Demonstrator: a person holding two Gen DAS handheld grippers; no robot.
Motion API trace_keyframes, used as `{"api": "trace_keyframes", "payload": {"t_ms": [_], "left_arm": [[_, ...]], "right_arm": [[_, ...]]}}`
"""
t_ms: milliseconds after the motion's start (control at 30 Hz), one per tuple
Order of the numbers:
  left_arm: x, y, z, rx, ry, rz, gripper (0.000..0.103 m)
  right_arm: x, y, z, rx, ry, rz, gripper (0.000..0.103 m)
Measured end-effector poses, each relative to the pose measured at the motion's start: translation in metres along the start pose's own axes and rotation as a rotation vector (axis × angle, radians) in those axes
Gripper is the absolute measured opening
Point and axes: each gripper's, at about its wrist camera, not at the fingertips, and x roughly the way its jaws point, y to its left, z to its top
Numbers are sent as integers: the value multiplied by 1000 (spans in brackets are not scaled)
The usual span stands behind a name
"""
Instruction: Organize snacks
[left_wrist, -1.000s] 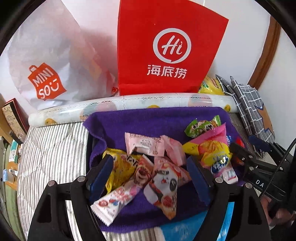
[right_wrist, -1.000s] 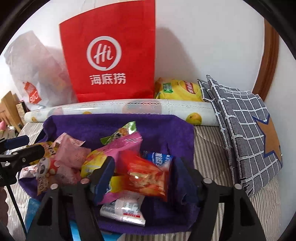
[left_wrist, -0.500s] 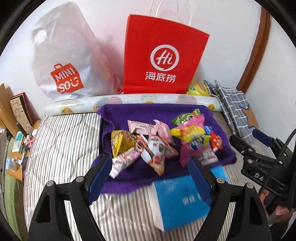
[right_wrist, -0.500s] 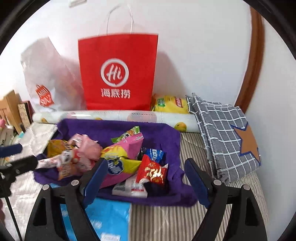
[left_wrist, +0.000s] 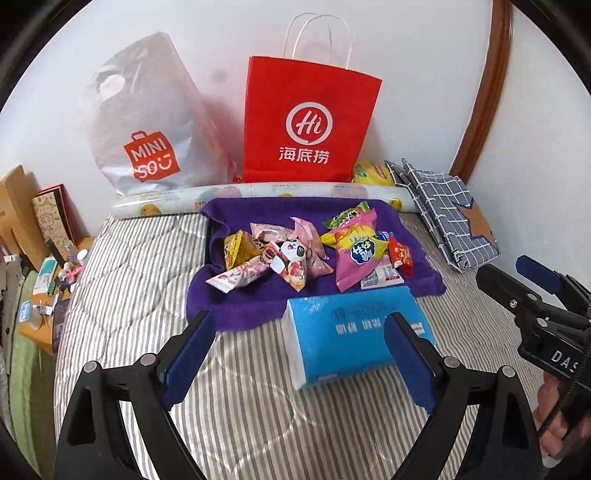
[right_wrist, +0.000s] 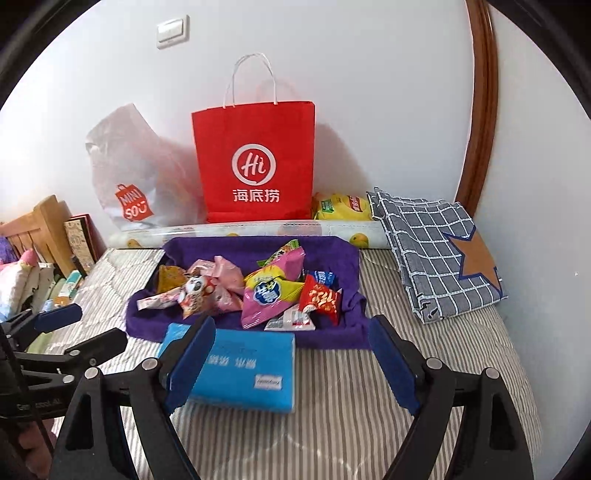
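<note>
Snack packets (left_wrist: 314, 254) lying piled on the purple towel (left_wrist: 258, 306) on the striped bed (left_wrist: 129, 280), blue tissue pack (left_wrist: 351, 339) touching its near edge. Left claw (left_wrist: 299, 354) opening, empty; right claw (right_wrist: 291, 365) standing wide, empty. Risk: crinkly packets probably slipping or snagging the towel when pinched.

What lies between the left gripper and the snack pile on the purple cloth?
A blue tissue pack lies on the striped bedding, between the empty, opening left gripper and the snack pile; the left wrist view shows it.
</note>
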Motion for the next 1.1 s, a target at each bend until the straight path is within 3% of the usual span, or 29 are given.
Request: {"api": "trace_keyframes", "payload": {"t_ms": [400,667,1100], "left_arm": [[-37,-12,-21,25,-48,25,100],[-68,-20,-35,29,-77,12,102],[-118,-37,-46,57,-169,56,103]], "right_arm": [[-35,11,-22,30,-13,-30,85],[-70,8,-36,31,-60,-64,101],[-111,0,-51,50,-80,-99,103]]}}
